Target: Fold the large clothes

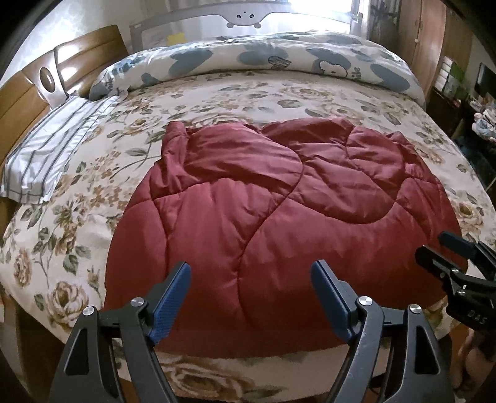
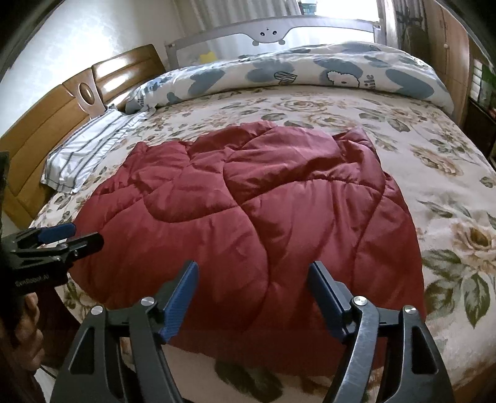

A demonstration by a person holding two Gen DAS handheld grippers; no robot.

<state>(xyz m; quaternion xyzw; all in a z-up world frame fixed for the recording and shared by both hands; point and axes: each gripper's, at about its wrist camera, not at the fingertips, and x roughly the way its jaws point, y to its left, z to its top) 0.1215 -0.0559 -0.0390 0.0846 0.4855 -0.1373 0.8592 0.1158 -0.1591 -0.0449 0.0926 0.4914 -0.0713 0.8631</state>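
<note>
Bedroom, daylight. Bed [image 1: 93, 192] covered by a cream sheet printed with roses and green leaves. Wooden headboard [image 1: 28, 93] at the left, panelled, with an oval inset; glare on its upper panels. Striped white-and-grey pillow [image 1: 52, 148] lies against it. Rolled white quilt with blue patches [image 2: 310, 71] runs along the far edge of the bed. Behind it, a grey guard rail [image 2: 272, 31] with a cartoon face. Window [image 1: 319, 7] beyond, strongly overexposed. Wooden wardrobe [image 2: 449, 52] on the right. Wall [image 2: 93, 37] pale.
</note>
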